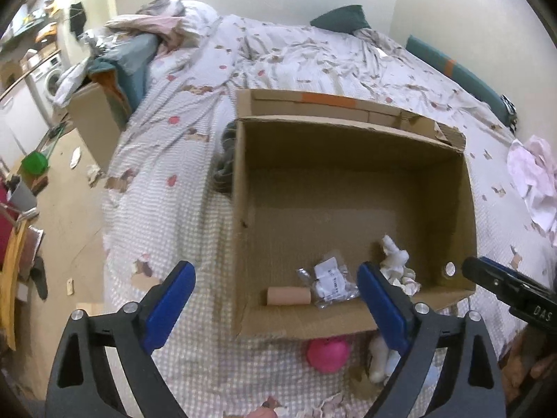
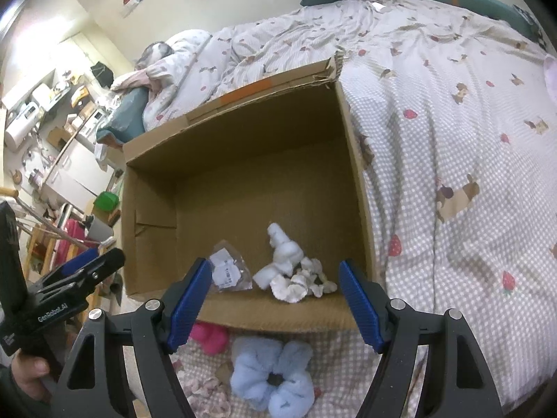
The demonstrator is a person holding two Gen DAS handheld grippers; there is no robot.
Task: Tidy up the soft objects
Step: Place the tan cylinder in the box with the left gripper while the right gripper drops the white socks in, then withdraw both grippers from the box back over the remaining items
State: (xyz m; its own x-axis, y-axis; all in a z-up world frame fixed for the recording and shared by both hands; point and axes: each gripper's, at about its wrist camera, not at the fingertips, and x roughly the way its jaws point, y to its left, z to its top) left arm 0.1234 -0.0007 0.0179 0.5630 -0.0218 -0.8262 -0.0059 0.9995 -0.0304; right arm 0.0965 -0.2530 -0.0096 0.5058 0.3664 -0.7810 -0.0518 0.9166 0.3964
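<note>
Lying crumpled in the near right corner of an open cardboard box (image 2: 358,188) on the bed (image 2: 452,139), a white soft toy (image 2: 289,268) rests beside a plastic packet (image 2: 228,273). Left gripper (image 1: 275,304) and right gripper (image 2: 275,301) hover above, jaws wide, holding nothing; a blue scrunchie (image 2: 273,376) lies outside.

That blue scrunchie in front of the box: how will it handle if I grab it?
The blue scrunchie looks plush and ruffled, so it will probably squash flat between the pads and hang limp. It seems light for its bulk. Lying flat on the bedspread, it is unlikely to roll, though fabric may drag with it.
</note>
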